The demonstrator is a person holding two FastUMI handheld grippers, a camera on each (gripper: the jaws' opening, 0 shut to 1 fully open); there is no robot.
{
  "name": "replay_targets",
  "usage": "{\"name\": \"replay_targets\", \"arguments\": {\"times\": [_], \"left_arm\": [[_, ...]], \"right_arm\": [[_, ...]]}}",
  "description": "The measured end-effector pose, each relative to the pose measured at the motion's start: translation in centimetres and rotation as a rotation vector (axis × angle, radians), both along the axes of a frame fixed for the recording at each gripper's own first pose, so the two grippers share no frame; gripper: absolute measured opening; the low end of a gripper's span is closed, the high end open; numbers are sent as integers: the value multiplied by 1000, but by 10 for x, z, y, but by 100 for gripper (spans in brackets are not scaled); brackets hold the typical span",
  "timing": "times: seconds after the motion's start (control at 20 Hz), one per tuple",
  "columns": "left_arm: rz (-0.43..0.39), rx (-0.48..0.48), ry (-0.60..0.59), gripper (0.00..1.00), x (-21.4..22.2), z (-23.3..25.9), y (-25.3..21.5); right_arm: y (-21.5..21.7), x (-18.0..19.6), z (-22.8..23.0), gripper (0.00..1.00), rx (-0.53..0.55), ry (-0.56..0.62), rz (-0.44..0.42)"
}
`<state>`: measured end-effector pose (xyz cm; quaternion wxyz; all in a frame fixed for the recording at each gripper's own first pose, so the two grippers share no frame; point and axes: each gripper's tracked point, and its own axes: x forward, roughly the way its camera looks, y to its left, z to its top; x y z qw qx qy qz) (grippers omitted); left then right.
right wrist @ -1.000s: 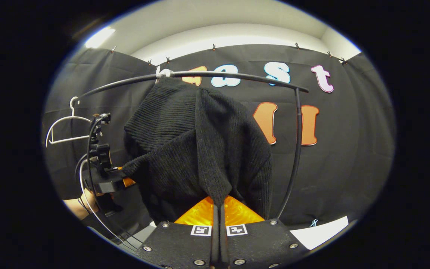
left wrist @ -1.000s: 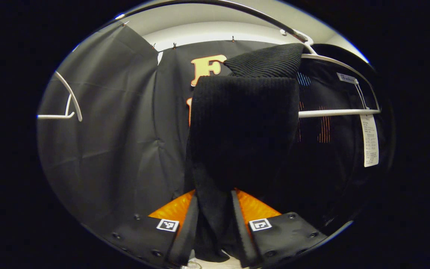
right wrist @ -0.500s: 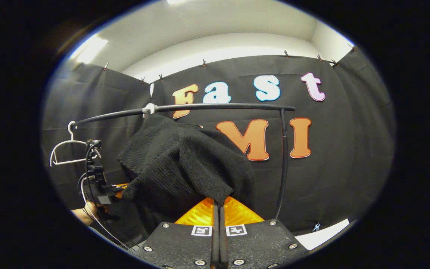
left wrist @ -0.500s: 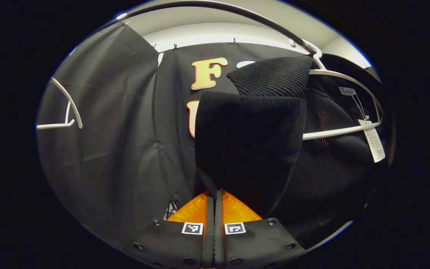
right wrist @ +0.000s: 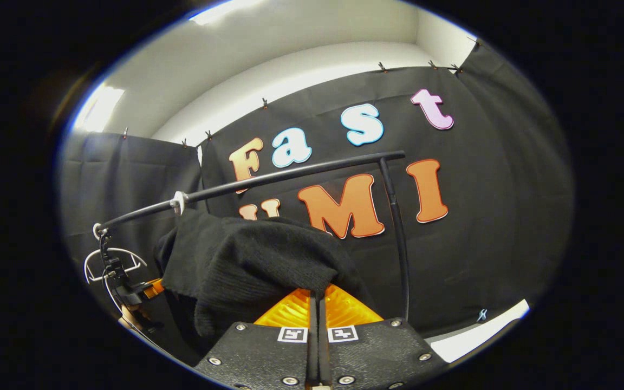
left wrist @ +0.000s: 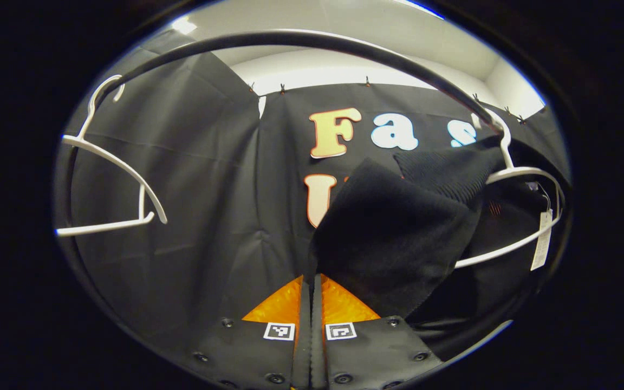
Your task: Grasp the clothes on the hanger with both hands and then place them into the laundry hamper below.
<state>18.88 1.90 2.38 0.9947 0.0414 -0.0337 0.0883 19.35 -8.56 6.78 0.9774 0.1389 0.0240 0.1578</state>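
Black knit sweater [right wrist: 247, 254] is the task's garment, partly off its white hanger [left wrist: 528, 216] and stretched between the two grippers. In the left gripper view one end of the knit [left wrist: 393, 244] runs down into the left gripper [left wrist: 310, 287], whose orange-backed fingers [left wrist: 282, 300] are pressed together with fabric pinched at the tips. The cloth goes taut toward the hanger from there, so the pinch looks real. In the right gripper view the sweater drapes from the rail [right wrist: 290, 176] side down to the right gripper [right wrist: 317, 298], fingers clenched on the knit's edge, no gap between them.

Two-point hold makes sense: a floppy knit bunches if pulled from one end, and spreading it lets the collar slide off the hanger's shoulder. The hanger's hook sits on the rail and its lower bar tilts, probably dragged by the pull. A paper tag [left wrist: 539, 244] dangles at the far end.

Left gripper also shows small at the lower left of the right gripper view [right wrist: 138, 290], with a hand [right wrist: 128, 319] below it. A second, empty hanger [left wrist: 111, 184] hangs further along the rail, well apart from the sweater.

Hamper cannot be made out from these angles. Judged stage: garment mostly freed; the lowering step is not yet done. Risk: the collar snagging on the hanger hook.
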Motion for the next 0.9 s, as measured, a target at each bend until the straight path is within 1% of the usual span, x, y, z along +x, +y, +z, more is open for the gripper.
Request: {"name": "replay_targets", "arguments": {"times": [0.05,0.1,0.2,0.3,0.35,0.4,0.45,0.5,0.55,0.6,0.65,0.7,0.75,0.8,0.85,0.9], "left_arm": [[9,12,-3,7,1,4,6],[14,22,-1,7,2,6,11],[20,40,2,7,8,9,13],[34,66,-19,7,11,19,16],[42,72,-36,7,11,28,19],[47,79,-55,7,12,41,19],[57,95,-77,7,11,54,20],[69,116,-95,7,12,67,23],[86,136,-106,7,12,75,26],[101,147,-104,7,14,80,30],[97,141,-97,4,20,81,29],[91,135,-84,7,23,77,27],[93,148,-67,7,26,70,32],[100,171,-55,7,28,66,35],[106,181,-42,7,35,58,36],[104,170,-23,4,42,48,36]], "right_arm": [[-2,6,3,7,7,-3,4],[-3,13,6,0,5,-4,12],[-5,27,4,0,-5,8,27],[-8,42,2,0,15,31,50],[-11,50,-1,7,34,44,58],[-14,55,-1,0,56,55,70],[-17,60,-3,0,78,72,76],[-24,63,-7,9,86,89,60],[-37,69,-6,3,76,85,15],[-52,75,-1,4,70,66,-24],[-56,77,2,4,78,65,-23],[-50,76,0,0,93,71,-15],[-45,76,-8,0,65,85,-7],[-37,78,-13,7,31,93,5],[-33,79,-23,0,8,101,14],[-32,79,-36,0,-4,114,20]]}}
